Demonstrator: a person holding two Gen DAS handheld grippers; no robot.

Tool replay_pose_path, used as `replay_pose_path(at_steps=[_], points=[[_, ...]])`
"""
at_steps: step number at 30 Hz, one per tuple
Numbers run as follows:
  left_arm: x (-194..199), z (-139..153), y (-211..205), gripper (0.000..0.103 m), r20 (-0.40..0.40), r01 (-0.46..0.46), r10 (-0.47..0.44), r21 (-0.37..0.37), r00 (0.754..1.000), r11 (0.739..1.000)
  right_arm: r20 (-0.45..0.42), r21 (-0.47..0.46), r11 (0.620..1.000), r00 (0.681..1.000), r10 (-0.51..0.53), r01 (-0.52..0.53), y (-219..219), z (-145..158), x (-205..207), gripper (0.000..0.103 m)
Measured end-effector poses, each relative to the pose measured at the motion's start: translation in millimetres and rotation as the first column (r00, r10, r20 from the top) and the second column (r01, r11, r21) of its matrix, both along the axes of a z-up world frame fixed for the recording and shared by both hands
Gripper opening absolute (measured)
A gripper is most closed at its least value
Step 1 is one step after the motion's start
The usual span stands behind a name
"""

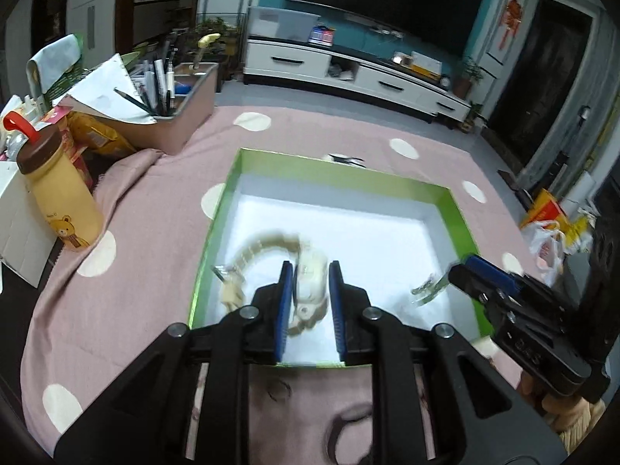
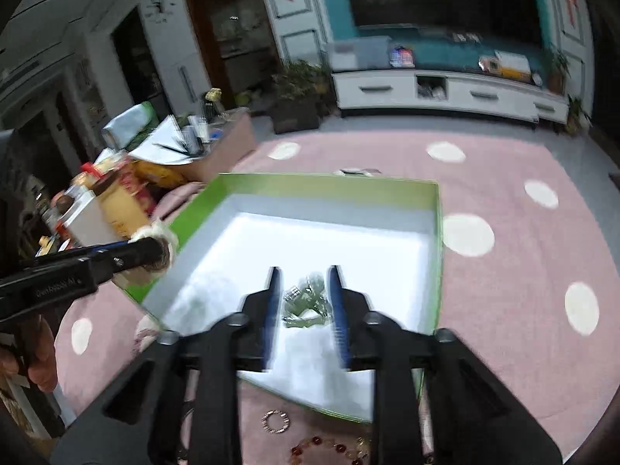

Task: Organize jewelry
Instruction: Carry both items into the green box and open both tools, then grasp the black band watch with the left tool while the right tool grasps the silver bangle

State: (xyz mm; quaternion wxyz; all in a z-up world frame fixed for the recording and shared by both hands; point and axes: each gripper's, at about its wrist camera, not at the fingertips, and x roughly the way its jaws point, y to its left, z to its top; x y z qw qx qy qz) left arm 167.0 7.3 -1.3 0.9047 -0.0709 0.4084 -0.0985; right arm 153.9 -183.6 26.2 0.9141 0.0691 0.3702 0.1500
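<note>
A green-rimmed box (image 1: pixel 341 168) with a white floor sits on the pink dotted cloth. My left gripper (image 1: pixel 310 271) is shut on a cream watch (image 1: pixel 310 275), and the watch's band (image 1: pixel 267 246) trails to the left over the box floor. My right gripper (image 2: pixel 302 275) holds a silver-green bracelet (image 2: pixel 306 302) between its blue pads, above the box floor (image 2: pixel 310 240). In the left wrist view the right gripper (image 1: pixel 457 271) enters from the right with the bracelet (image 1: pixel 426 290) hanging from it. A small ring (image 2: pixel 275 421) and a red bead bracelet (image 2: pixel 329 445) lie on the cloth in front of the box.
A yellow bear bottle (image 1: pixel 58 197) with a brown cap, snack bags and a pen-filled organiser box (image 1: pixel 186 108) stand at the left. A small dark item (image 1: pixel 347 160) lies just behind the box. The pink cloth (image 2: pixel 523 252) stretches out to the right.
</note>
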Motion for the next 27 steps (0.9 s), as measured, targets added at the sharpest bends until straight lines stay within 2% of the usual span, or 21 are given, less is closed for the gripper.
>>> replay_pose_path(at_steps=[2, 7, 10, 18, 27], points=[[5, -3, 3, 0.049, -0.009, -0.01, 0.01, -0.005, 1.0, 1.0, 0.007, 0.026, 0.999, 1.0, -0.023, 0.023, -10, -1, -3, 0.051], [-6, -10, 10, 0.055, -0.026, -0.019, 0.019, 0.005, 0.999, 1.0, 0.014, 0.051, 0.996, 0.997, -0.078, 0.077, -38, 4, -22, 0.053], [-21, -15, 15, 0.065, -0.03, -0.02, 0.02, 0.008, 0.999, 1.0, 0.013, 0.06, 0.992, 0.993, -0.115, 0.114, -59, 8, -42, 0.054], [-70, -39, 23, 0.067, -0.099, -0.012, 0.011, -0.011, 0.995, 1.0, -0.031, 0.062, 0.981, 0.983, -0.183, 0.185, -93, 2, -100, 0.055], [-110, -62, 16, 0.067, -0.185, -0.005, -0.004, -0.047, 0.983, 0.999, -0.102, 0.038, 0.988, 0.984, -0.148, 0.153, -81, -23, -140, 0.055]])
